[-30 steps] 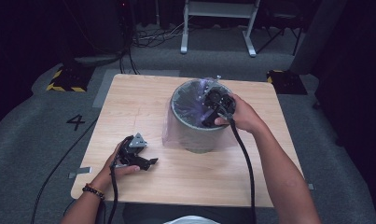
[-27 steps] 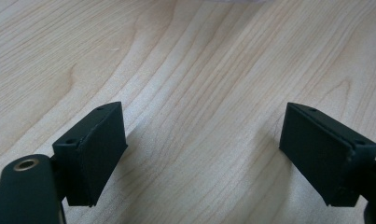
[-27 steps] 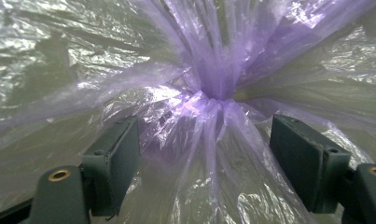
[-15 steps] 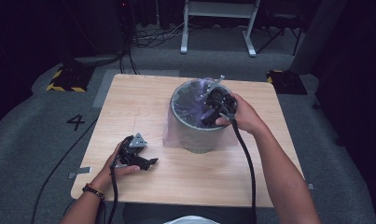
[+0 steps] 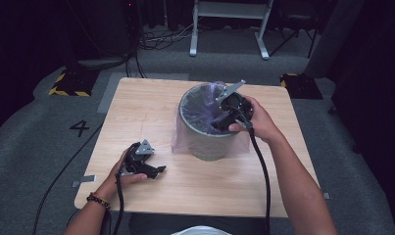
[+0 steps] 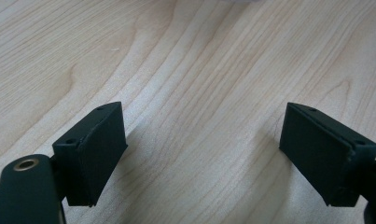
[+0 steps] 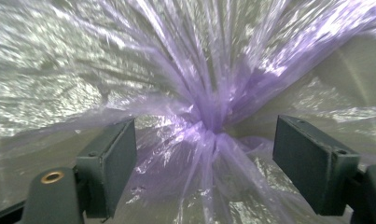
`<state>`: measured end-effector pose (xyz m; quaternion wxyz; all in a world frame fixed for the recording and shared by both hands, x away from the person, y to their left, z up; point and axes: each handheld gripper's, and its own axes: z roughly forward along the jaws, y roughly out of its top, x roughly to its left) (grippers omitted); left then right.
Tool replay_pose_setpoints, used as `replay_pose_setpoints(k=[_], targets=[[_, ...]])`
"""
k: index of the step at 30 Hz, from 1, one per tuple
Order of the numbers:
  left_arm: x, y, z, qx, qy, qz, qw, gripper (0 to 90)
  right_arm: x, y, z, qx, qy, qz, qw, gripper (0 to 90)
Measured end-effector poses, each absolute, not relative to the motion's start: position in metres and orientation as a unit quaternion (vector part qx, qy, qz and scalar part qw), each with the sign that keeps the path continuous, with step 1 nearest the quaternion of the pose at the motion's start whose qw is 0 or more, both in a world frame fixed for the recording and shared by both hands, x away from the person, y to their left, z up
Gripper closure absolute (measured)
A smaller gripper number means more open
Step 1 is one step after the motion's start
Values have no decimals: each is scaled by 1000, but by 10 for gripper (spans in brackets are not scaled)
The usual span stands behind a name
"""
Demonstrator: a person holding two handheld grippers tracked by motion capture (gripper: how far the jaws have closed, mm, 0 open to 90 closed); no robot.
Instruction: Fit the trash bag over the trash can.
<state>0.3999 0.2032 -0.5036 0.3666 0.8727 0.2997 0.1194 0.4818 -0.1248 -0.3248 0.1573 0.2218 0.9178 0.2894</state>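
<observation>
Purple bag [image 7: 209, 116] bunches between the right hand-held gripper [image 7: 204, 163]'s wide-open, empty jaws.

Thin purple bag [image 5: 203, 108] lining upright bin [image 5: 207, 144] (seemingly metal), gathered inside, skirt draped outside

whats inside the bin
A purple plastic bag lines the bin, bunched to a knot between the open right gripper's fingers. Anything beneath the bag is covered.

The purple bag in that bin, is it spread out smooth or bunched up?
Bunched up. In the right gripper view the purple bag gathers into a twisted knot between the open right gripper, inside the bin.
</observation>
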Motion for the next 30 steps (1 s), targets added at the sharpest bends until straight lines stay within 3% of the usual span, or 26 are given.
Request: replay_pose_setpoints(k=[30], targets=[[400,203,-504,873,299,120,366,142,456,-174,-307,209,856,443,165,197]])
